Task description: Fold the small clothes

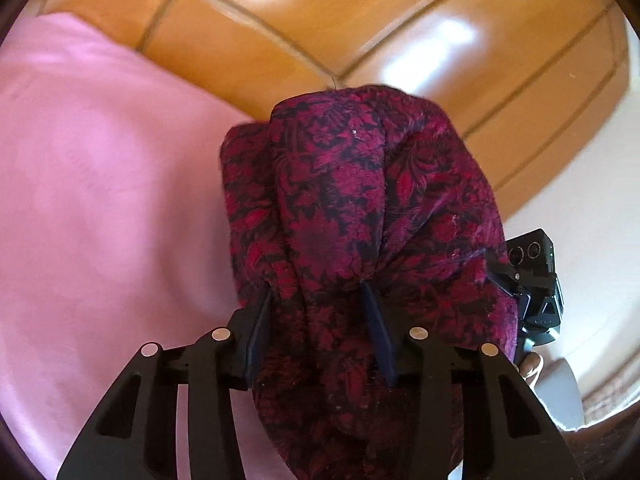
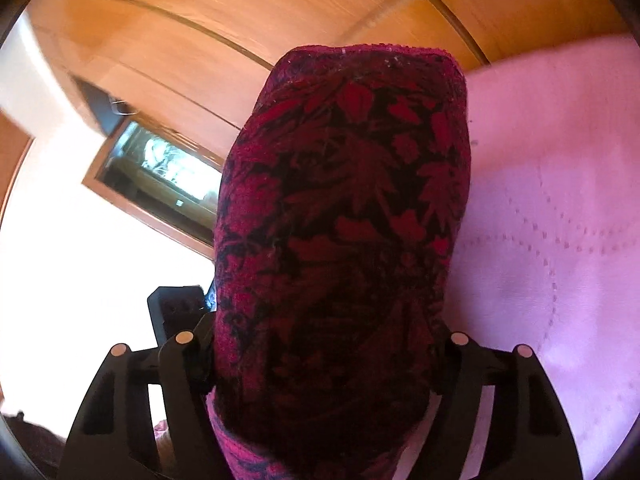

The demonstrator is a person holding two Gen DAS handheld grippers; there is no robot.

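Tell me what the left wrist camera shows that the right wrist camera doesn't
Only the left wrist view shows tiled floor, the other gripper's camera block and both dark finger pads of the left gripper pinching cloth.

Only the right wrist view shows a wooden cupboard, a framed dark opening and dotted stitching on the pink cover.

Both show the red and black floral garment bunched between the fingers, over pink bedding.

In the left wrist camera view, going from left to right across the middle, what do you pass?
Pink bedcover → dark red floral garment bunched between the left gripper's fingers → the other gripper's black body at the garment's right edge → pale surface at the far right.
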